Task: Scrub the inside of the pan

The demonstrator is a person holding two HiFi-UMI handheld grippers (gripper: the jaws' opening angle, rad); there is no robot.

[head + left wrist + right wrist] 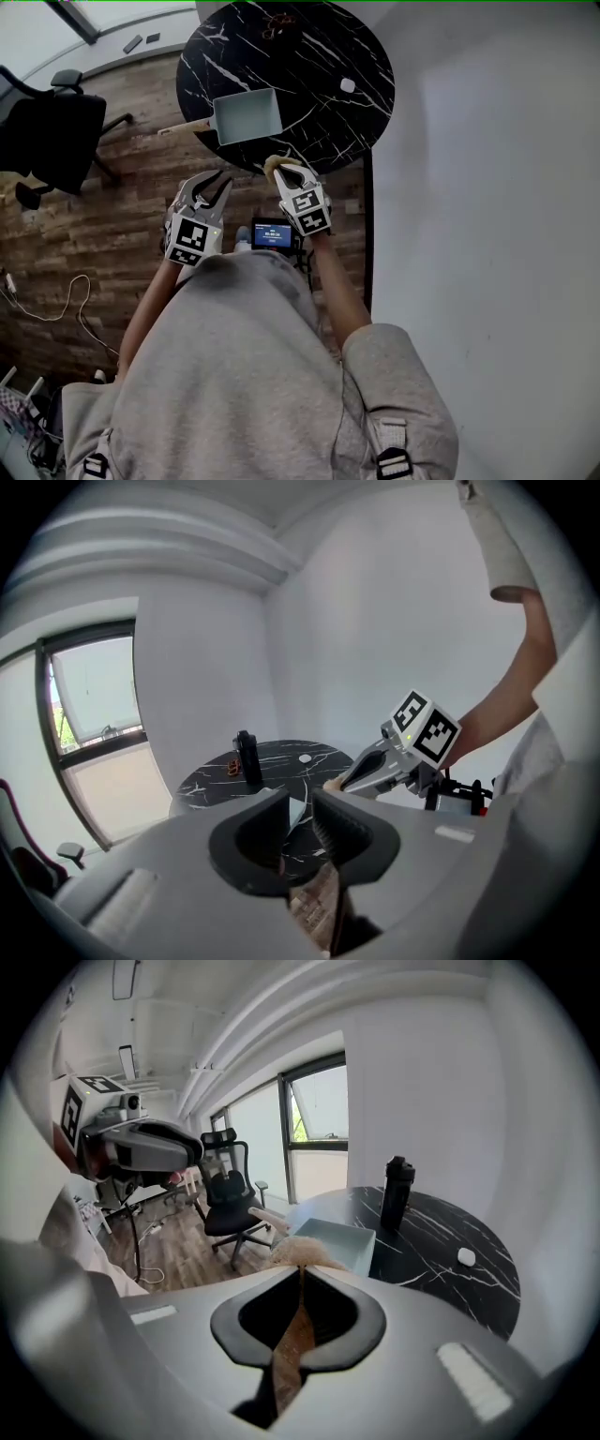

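The right tool [292, 178] is clamped on a tan scrub pad [275, 166], held just short of the pan's near side, over the desk's edge. The left tool [214, 190] has its jaws only narrowly apart with nothing between them. It hangs off the desk, on the person's side of the pan's wooden handle [183, 125]. The pale blue rectangular pan [247, 116] sits on the round black marble desk [319, 56]. A black bottle [397, 1194] stands beyond the pan.

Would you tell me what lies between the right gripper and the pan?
Only the scrubber that the right gripper grips, then bare tabletop, as the head view shows.
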